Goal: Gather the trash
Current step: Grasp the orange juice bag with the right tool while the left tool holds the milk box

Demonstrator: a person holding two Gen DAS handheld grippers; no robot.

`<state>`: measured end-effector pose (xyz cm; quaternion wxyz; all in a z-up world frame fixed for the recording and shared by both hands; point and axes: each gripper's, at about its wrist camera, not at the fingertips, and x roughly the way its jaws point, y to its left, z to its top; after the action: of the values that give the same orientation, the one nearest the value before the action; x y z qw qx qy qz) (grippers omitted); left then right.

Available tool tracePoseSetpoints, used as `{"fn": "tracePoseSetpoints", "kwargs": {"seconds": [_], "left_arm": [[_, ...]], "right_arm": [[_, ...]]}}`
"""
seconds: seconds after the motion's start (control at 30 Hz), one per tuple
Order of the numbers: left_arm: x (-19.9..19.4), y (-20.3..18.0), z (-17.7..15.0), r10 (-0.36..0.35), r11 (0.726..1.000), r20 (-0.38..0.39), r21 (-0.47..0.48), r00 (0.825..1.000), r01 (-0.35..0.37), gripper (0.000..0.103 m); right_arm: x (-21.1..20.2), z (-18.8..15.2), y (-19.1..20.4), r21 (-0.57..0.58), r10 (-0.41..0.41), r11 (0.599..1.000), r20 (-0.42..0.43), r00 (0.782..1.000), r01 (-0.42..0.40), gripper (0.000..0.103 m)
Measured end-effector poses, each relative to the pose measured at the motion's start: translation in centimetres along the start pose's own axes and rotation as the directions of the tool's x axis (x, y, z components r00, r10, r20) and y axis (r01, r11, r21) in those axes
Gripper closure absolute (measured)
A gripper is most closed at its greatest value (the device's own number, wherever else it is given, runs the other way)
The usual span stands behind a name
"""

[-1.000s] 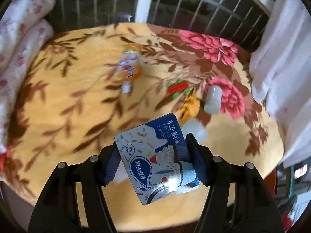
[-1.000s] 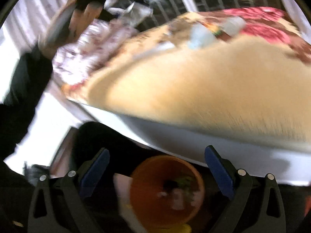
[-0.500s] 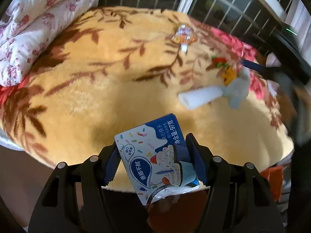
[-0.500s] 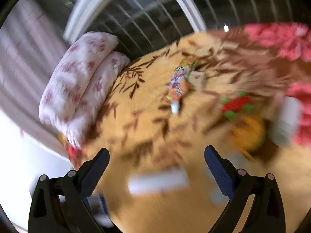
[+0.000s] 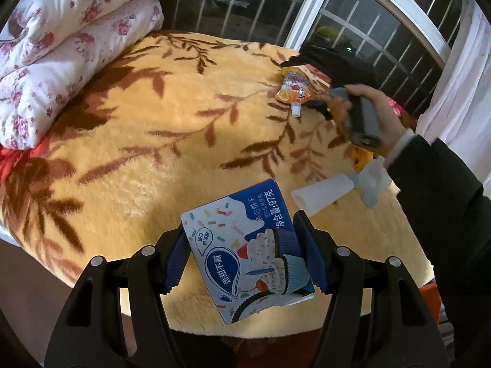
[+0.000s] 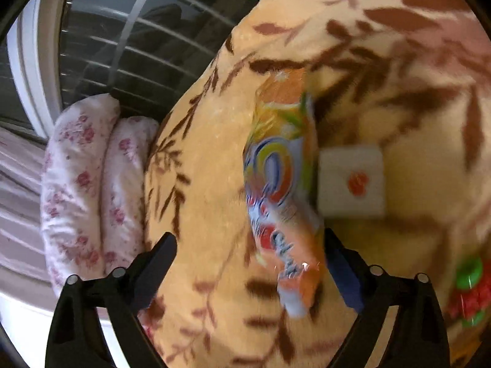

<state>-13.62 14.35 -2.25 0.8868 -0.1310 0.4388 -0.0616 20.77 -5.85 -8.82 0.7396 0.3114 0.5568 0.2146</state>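
left gripper (image 5: 242, 260): clamped on cookie box (image 5: 245, 253)
right gripper (image 6: 250, 273): wide open around juice pouch (image 6: 284, 190)
risk: slick pouch may slip on closing

A bed fills most of the view, covered by a plush yellow blanket (image 5: 172, 116) with brown leaf sprays and pink flowers toward its far side. A folded white quilt (image 5: 70, 43) printed with small red roses lies along one edge. Behind stands a white-framed window (image 5: 310, 12) with metal bars, dark outside. A pale curtain (image 5: 460, 79) hangs beside it
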Motion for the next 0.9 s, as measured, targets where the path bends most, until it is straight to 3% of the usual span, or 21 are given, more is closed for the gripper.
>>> {"fn": "tracePoseSetpoints", "kwargs": {"seconds": [0.1,0.2,0.3,0.33,0.43,0.53,0.7,0.8,0.9], "left_arm": [[0.3,-0.1,0.2,-0.004,1.000,0.003,0.005,1.000,0.004,0.040],[0.7,-0.6,0.3,-0.003,1.000,0.003,0.014,1.000,0.003,0.040],[1.1,-1.3,0.5,-0.004,1.000,0.001,0.028,1.000,0.004,0.040],[1.2,-1.6,0.5,-0.006,0.999,0.004,0.033,1.000,0.005,0.040],[1.7,-2.3,0.5,0.009,0.999,0.015,0.046,1.000,-0.010,0.040],[2.1,-3.1,0.3,0.032,0.997,0.032,0.065,0.999,-0.034,0.040],[2.2,-4.7,0.1,0.080,0.991,0.043,0.101,0.996,-0.084,0.040],[1.9,-5.9,-0.1,0.116,0.985,0.057,0.125,0.992,-0.122,0.040],[1.1,-8.0,-0.6,0.150,0.973,0.093,0.164,0.984,-0.163,0.040]], "right_arm": [[1.5,1.2,-0.1,0.029,-0.025,0.999,0.018,1.000,0.024,0.027],[2.5,1.9,-0.4,0.051,-0.053,0.997,0.034,0.998,0.051,0.030],[2.5,2.0,-0.3,0.038,-0.100,0.994,0.055,0.993,0.098,0.049],[2.5,2.0,-0.3,0.027,-0.125,0.992,0.058,0.990,0.124,0.050],[1.9,1.3,0.4,-0.052,-0.172,0.983,0.083,0.982,0.176,0.053],[0.6,-1.1,1.9,-0.197,-0.234,0.946,0.141,0.962,0.259,0.053],[-5.2,-6.5,3.7,-0.359,-0.184,0.894,0.253,0.950,0.269,0.054],[-10.3,-9.4,2.7,-0.366,-0.110,0.908,0.265,0.958,0.206,0.053],[-14.6,-12.5,1.4,-0.376,-0.109,0.901,0.285,0.952,0.216,0.053]]}}
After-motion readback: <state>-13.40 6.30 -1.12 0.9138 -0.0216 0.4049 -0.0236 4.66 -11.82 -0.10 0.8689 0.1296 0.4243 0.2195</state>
